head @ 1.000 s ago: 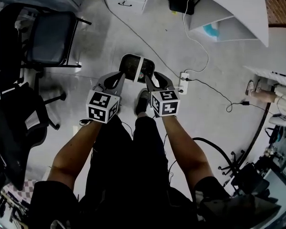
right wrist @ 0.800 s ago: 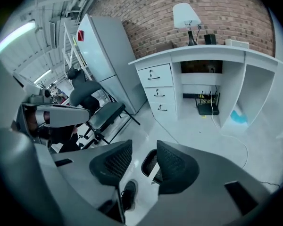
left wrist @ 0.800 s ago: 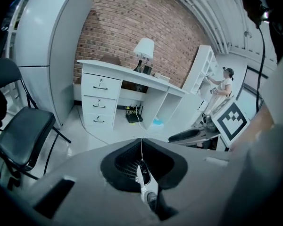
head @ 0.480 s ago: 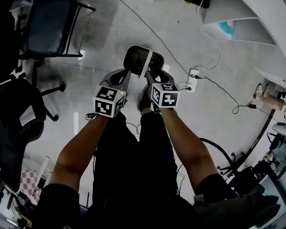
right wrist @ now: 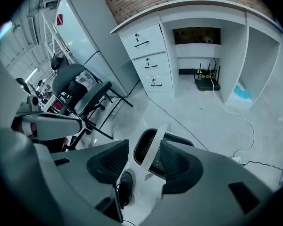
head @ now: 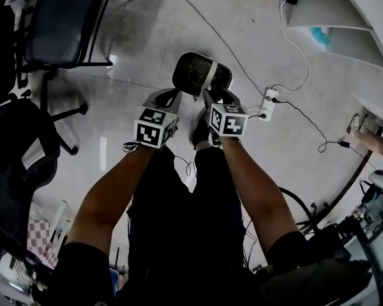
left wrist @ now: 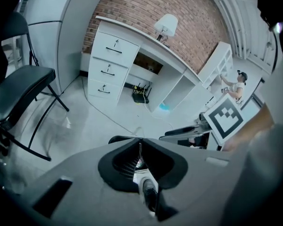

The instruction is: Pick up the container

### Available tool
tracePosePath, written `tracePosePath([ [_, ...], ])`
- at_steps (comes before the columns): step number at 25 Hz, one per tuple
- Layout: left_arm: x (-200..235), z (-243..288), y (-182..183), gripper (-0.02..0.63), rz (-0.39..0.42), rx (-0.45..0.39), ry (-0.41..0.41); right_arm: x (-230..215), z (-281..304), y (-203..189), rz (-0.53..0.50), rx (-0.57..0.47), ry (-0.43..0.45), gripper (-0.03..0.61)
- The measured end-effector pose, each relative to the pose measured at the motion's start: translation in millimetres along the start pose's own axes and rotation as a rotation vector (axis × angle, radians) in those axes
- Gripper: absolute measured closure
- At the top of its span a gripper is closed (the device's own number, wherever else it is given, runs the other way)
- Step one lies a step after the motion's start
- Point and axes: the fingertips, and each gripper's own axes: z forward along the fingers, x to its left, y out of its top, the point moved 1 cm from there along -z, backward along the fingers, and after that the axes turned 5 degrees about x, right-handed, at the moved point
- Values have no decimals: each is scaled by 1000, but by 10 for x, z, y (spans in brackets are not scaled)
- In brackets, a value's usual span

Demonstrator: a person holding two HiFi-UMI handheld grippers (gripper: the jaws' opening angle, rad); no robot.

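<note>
The container is a black mesh bin with a white strip across its rim, low over the floor just ahead of both grippers. My right gripper is open; its jaws have just been opening. In the right gripper view the white strip stands in the right gripper, close to the right pad and clear of the left one, with the bin behind. My left gripper sits at the bin's near left edge. Its jaws meet, and only the bin's rim shows beyond; a pinch on it cannot be made out.
The person's shoe is just behind the bin. A power strip with trailing cables lies to the right. Black office chairs stand at the left. A white desk with drawers and shelves is ahead.
Both grippers have sunk toward the floor together with the bin. The right gripper's jaws now stand wider apart around the white strip.
</note>
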Motion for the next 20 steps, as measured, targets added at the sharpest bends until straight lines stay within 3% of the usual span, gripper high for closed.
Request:
tracePosePath([
  [5,106,215,-86,603,-16,24,-24,-44,268,-92,-25,34,1,383],
  [12,374,473,-175,601,20,54,11,-148,616,-152,19,52,-7,374],
  [20,417,700,-252,601,8,84,-27,-210,940,-304,89,112,-24,372],
])
